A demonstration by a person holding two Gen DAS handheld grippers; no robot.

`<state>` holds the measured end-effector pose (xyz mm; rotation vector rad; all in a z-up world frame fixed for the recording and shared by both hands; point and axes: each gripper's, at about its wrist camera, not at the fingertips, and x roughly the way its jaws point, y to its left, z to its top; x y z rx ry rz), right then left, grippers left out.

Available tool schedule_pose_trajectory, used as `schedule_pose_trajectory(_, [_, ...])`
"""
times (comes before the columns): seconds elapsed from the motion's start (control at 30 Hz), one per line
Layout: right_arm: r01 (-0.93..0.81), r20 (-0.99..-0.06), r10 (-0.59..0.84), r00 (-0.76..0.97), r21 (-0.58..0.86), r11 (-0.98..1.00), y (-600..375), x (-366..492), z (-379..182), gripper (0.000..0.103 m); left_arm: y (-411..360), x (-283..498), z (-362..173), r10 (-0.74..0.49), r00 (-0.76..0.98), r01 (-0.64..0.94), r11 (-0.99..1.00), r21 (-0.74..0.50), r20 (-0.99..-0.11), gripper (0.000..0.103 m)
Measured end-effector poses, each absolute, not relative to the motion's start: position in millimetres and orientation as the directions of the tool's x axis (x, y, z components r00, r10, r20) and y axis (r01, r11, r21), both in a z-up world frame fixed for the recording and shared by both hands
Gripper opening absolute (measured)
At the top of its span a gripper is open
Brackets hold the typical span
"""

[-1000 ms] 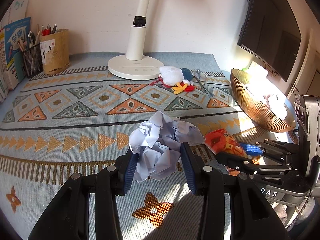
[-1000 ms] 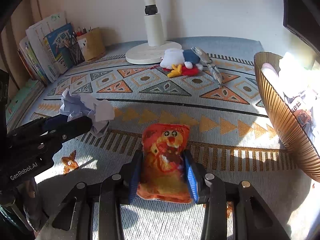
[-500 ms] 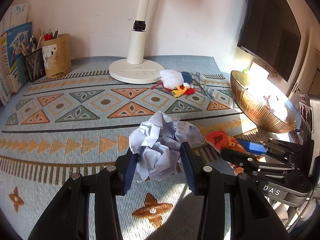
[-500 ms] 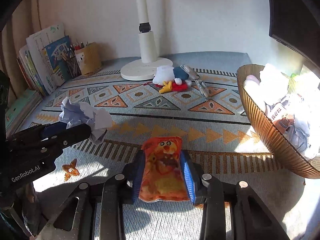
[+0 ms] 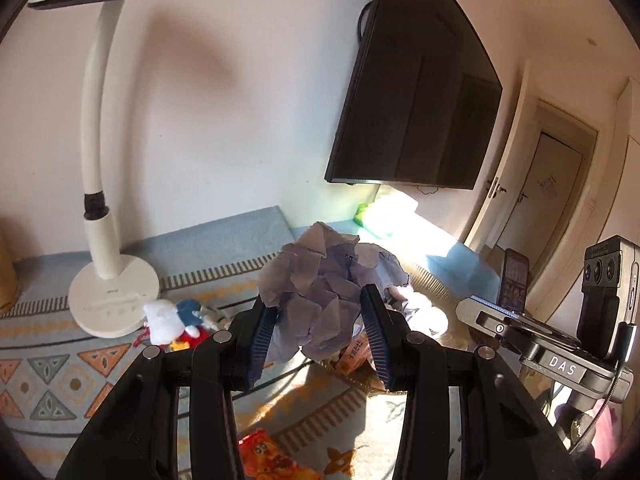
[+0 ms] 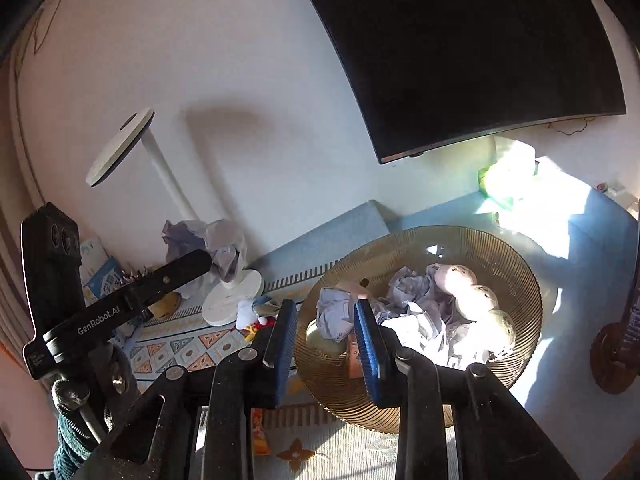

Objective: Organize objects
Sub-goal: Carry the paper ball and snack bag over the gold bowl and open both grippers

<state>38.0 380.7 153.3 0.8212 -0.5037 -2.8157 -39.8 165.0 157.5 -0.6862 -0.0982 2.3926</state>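
In your left wrist view, the left gripper [image 5: 318, 300] is clamped on the crumpled ball of pale lilac paper [image 5: 320, 276], with both blue pads pressed into its sides and the ball held up off the patterned woven mat [image 5: 48, 364]. The ribbed amber glass bowl [image 5: 430, 282] sits straight ahead and a little right of that ball, mostly hidden behind it. So to my eye your next move is a short push forward and then a release over the rim. The right gripper [image 5: 476, 308] shows at the right edge, beside the bowl. The orange-red snack packet with a cartoon face [image 5: 272, 456] lies flat on the mat. It is below the left fingers and back towards you, not in either grip. In your right wrist view, the right gripper [image 6: 326, 332] is closing on nothing. Its pads are drawn in to a narrow, empty slot, so treat it as closed and carrying nothing. The bowl's rim [image 6: 520, 272] lies just beyond and below those fingertips, and it already holds crumpled paper and some pale rounded items. The left gripper [image 6: 192, 268] hangs up and to the left with its paper ball [image 6: 224, 248], farther from the bowl than your right hand is. A sliver of the packet [image 6: 260, 428] shows low between the right gripper's arms, on the mat. You would need to bring that hand down and back towards you to reach it.
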Motion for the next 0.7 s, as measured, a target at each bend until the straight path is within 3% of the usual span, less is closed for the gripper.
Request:
schedule_pose_trajectory(0.07, [0.121,-0.544,-0.333,-0.77,0.388,-0.914,360,34,135,0.045,176,-52,162,0.616,-0.646,-0.574,-0.781,-0.244,-0.451,0.04])
schedule_pose_trajectory(0.1, [0.143,-0.573,-0.367,-0.733,0.398,-0.906,344,35,121,0.07,177,-54,161,0.62,-0.646,-0.575,-0.779,-0.25,-0.446,0.04])
schedule_pose_trajectory(0.13, [0.174,-0.595,-0.408,-0.692,0.412,-0.895,327,35,106,0.086,176,-55,159,0.619,-0.648,-0.573,-0.78,-0.25,-0.445,0.04])
schedule_pose_trajectory(0.17, [0.219,-0.613,-0.456,-0.646,0.424,-0.879,306,34,91,0.086,173,-55,156,0.611,-0.651,-0.568,-0.786,-0.245,-0.45,0.04])
schedule_pose_trajectory(0.3, [0.242,-0.74,-0.365,-0.565,0.275,-0.931,239,16,49,0.065,159,-49,141,0.544,-0.681,-0.519,-0.831,-0.201,-0.49,0.04])
schedule_pose_trajectory(0.4, [0.223,-0.819,-0.266,-0.509,0.173,-0.959,218,-5,21,0.064,143,-41,136,0.498,-0.695,-0.485,-0.857,-0.173,-0.519,0.04])
schedule_pose_trajectory(0.47, [0.245,-0.805,-0.216,-0.552,0.091,-0.965,206,-4,20,0.054,130,-38,135,0.472,-0.706,-0.46,-0.872,-0.165,-0.527,0.04])
schedule_pose_trajectory(0.5, [0.27,-0.81,-0.217,-0.545,0.076,-0.96,205,-5,16,0.041,123,-37,135,0.468,-0.709,-0.45,-0.876,-0.172,-0.528,0.04])
schedule_pose_trajectory(0.57, [0.289,-0.801,-0.181,-0.57,0.011,-0.957,198,-1,16,0.035,113,-37,135,0.468,-0.708,-0.434,-0.879,-0.196,-0.53,0.04])
schedule_pose_trajectory(0.6, [0.302,-0.795,-0.197,-0.574,0.019,-0.953,201,1,17,0.031,109,-39,135,0.468,-0.706,-0.428,-0.88,-0.207,-0.531,0.04])
schedule_pose_trajectory(0.7, [0.287,-0.753,-0.329,-0.57,0.193,-0.938,239,15,46,0.03,110,-42,137,0.5,-0.695,-0.45,-0.863,-0.23,-0.516,0.04])
